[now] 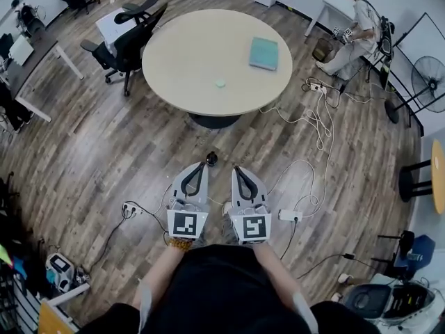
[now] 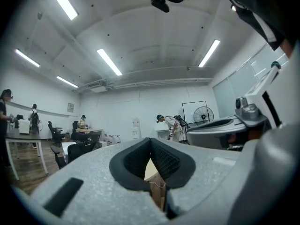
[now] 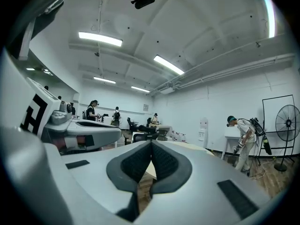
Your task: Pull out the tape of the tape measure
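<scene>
1. The left gripper [image 1: 199,167] has its jaws pressed together with nothing between them, and so does the right gripper [image 1: 240,170]. Both are held level, side by side, close to the person's body.
2. Ahead lies wooden floor crossed by loose cables [image 1: 316,120], well short of the round worktop [image 1: 182,51].
3. On it sits a small pale-green item [image 1: 220,83], possibly the tape measure (too small to be sure), well apart from a teal book [image 1: 263,53].
4. Risks: a foot could snag a cable on the walk over. Jaws arriving shut would shove the light item away instead of gripping it. With one gripper alone pulling, the case would probably slide.
</scene>
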### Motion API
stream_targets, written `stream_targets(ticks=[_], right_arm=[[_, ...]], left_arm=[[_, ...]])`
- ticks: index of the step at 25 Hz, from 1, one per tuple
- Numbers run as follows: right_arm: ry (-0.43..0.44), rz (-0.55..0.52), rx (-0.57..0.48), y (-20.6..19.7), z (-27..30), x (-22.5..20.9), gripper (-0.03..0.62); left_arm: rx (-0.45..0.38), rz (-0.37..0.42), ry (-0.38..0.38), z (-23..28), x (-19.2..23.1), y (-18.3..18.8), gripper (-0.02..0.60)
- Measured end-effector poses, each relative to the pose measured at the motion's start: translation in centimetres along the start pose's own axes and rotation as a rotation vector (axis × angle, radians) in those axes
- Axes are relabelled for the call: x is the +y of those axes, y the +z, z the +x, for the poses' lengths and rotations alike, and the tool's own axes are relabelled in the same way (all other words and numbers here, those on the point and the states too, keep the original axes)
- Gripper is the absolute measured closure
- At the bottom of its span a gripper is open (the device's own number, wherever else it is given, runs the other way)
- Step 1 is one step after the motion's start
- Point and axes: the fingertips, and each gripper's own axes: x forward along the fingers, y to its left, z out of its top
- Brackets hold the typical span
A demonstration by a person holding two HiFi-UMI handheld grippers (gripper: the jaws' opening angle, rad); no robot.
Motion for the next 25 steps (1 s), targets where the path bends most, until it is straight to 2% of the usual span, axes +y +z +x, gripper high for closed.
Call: stream_targets(ticks=[7,12,20,25], right_arm=[[0.019,0.006,-0.002,-0.7,1.9,-6.3,0.594],[0.017,0.041,0.005,-1.8,2.9,-10.0,0.593],[0.055,0.072,0.049,-4.4,4.2,-11.8,0.594],[0.023,0.052,0.056,-4.9,6.0,-13.8,0.594]], left_arm=[[0.007,0.017,0.000,5.5,-3.2,0.0,0.575],[0.025,0.016,0.028,8.2,-4.4,-0.2,0.574],[0.074,0.044,0.053,10.2,-4.5,-1.5,0.575],[0.071,0.040,0.059,11.9,-3.1,-2.1,0.574]])
